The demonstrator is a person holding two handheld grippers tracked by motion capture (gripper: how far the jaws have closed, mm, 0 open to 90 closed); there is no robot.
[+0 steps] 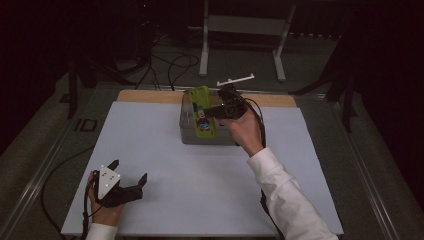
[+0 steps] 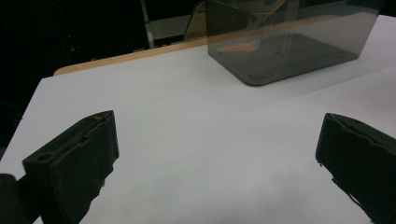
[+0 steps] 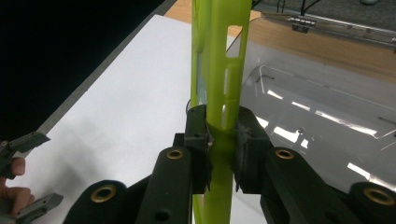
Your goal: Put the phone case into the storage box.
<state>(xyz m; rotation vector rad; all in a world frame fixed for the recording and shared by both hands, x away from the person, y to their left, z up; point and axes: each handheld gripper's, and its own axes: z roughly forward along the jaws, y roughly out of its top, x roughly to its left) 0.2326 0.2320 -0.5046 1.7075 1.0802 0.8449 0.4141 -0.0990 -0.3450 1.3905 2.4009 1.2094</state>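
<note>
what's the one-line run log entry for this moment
right gripper: shut on green package over grey bin | left gripper: open, near white mat front-left corner

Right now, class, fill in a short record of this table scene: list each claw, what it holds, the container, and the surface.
Left claw: open, holding nothing, low over the near left corner of the white sheet
Right claw: shut on the green card
Green card: flat lime-green plastic with a cartoon picture, held over the box
Box: clear smoky plastic, at the far middle of the sheet
Surface: white sheet over a wooden tabletop
</note>
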